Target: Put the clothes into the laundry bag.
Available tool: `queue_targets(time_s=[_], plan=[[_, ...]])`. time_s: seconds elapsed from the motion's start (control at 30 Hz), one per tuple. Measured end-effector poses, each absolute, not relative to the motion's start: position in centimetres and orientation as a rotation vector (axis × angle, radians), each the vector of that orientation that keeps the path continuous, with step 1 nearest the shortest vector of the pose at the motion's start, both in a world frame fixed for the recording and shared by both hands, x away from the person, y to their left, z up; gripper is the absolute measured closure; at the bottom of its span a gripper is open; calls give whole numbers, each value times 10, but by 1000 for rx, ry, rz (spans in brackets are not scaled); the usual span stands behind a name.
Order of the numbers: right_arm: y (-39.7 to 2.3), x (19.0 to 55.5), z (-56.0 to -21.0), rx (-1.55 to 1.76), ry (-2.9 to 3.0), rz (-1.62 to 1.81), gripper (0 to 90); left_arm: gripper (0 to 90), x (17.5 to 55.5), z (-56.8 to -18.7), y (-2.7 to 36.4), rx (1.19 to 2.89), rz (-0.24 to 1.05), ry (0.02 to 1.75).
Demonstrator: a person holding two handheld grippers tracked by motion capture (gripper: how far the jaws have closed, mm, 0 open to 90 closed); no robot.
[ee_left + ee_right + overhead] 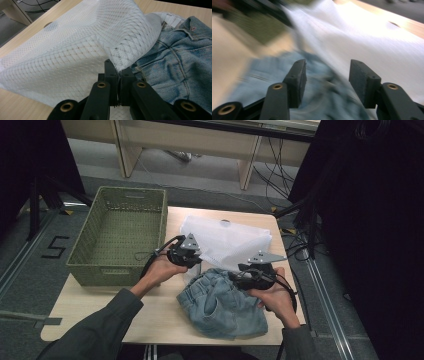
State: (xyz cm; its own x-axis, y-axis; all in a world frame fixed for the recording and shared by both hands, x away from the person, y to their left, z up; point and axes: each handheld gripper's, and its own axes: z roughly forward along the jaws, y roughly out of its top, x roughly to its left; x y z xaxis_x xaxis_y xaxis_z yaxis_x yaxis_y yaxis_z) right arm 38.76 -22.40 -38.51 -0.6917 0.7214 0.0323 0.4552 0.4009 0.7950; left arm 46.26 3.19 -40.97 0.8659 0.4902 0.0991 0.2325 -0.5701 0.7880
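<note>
A white mesh bag [227, 242] lies in the middle of the table, with blue denim jeans [222, 307] crumpled in front of it. My left gripper [196, 264] is shut on the bag's near edge; in the left gripper view the jaws [119, 72] pinch a fold of the mesh bag [82, 42], lifted over the jeans' waistband [180, 60]. My right gripper [236, 276] hovers at the jeans' upper edge. In the blurred right gripper view it [327, 72] stands open with nothing between its pads, above the jeans [262, 77] and beside the mesh bag [367, 42].
A green woven basket [82, 242] stands at the table's left, partly over the edge. Bare wood [100, 305] shows at the front left. Cables and dark stands crowd the floor to the right, and wooden furniture legs stand behind.
</note>
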Motion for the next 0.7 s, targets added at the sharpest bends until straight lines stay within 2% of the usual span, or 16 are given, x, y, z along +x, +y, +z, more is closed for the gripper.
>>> queue_targets(time_s=[0.17,0.33,0.47,0.5,0.57,0.67,0.7], plan=[[-191,380,-403,919,2460,1104,414,867,462,-409,33,2190,392,517],[-179,380,-424,862,2485,938,388,869,462,-410,32,2197,389,519],[-175,386,-461,864,2472,871,327,871,461,-413,30,2204,379,519],[-175,389,-472,855,2494,854,348,872,460,-413,29,2211,381,511],[-173,390,-478,847,2479,818,480,874,460,-414,28,2221,382,495],[-172,390,-464,843,2454,781,697,878,458,-414,28,2223,373,501],[-174,390,-459,827,2425,792,733,880,458,-414,28,2229,377,488]])
